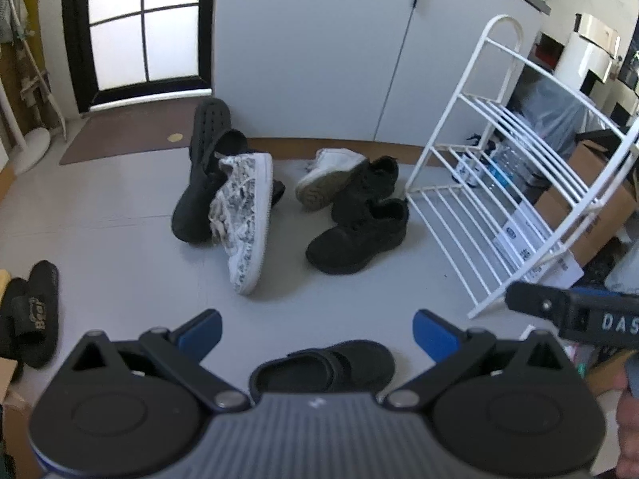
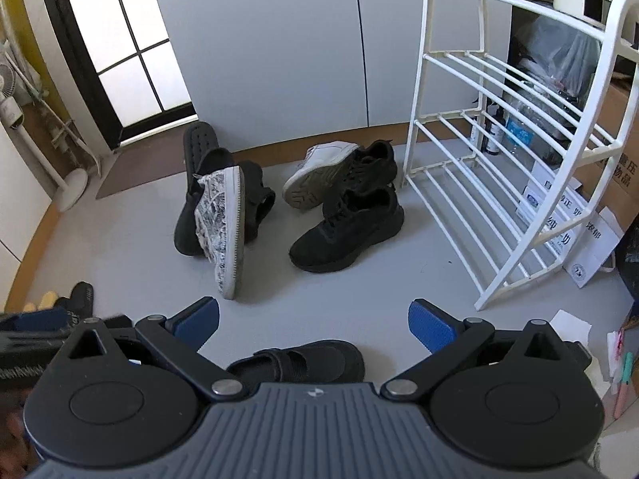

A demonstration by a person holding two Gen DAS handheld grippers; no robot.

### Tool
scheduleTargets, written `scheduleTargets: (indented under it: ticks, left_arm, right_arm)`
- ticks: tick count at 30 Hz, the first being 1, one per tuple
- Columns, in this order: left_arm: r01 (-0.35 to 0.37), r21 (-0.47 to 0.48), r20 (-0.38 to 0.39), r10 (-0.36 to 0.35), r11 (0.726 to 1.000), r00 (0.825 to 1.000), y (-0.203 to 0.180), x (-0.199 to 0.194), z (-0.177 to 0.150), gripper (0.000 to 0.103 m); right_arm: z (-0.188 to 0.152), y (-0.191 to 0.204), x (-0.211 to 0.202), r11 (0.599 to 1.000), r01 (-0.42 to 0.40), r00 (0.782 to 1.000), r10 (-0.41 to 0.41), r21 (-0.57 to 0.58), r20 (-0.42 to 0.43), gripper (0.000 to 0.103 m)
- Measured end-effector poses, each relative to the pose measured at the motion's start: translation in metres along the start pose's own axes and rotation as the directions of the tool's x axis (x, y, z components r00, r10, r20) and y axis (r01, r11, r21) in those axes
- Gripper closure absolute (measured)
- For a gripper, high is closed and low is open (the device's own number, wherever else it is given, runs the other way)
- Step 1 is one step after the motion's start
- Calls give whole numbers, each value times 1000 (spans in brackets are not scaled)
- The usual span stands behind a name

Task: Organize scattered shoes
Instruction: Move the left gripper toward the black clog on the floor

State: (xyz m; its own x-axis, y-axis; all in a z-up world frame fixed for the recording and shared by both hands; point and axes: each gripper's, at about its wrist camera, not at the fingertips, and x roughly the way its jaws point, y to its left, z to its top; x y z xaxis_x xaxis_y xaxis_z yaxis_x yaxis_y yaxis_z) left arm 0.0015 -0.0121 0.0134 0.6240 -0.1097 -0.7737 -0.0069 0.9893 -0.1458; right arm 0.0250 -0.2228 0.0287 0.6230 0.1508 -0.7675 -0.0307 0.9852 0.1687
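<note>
Black strap shoe [image 1: 327, 367] half-hidden behind tongs [image 1: 317, 335]

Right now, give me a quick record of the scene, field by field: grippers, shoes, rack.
left gripper: open, empty
right gripper: open, empty
nearest shoe: black strap shoe on the floor, just ahead of both grippers
shoe pile: patterned sneaker leaning on black clogs; white sneaker tipped on its side; two black sneakers
shoe rack: white, no shoes on its shelves
</note>
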Motion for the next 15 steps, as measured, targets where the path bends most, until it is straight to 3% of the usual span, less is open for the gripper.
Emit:
scheduleTargets:
  ticks: [7,11,15]
  left_arm:
    - [10,8,0,-10,1000,1000,-6,6,3,0]
    - [61,-10,-10,-61,998,998,-4,11,9,0]
    - [24,14,1,-24,1000,1000,-8,15,16,0]
  right_arm:
    - [11,1,-4,1000,-6,999,4,27,53,0]
    - [16,0,-3,999,-18,994,13,38,112,0]
    - [24,4,4,1000,12,993,-15,24,121,0]
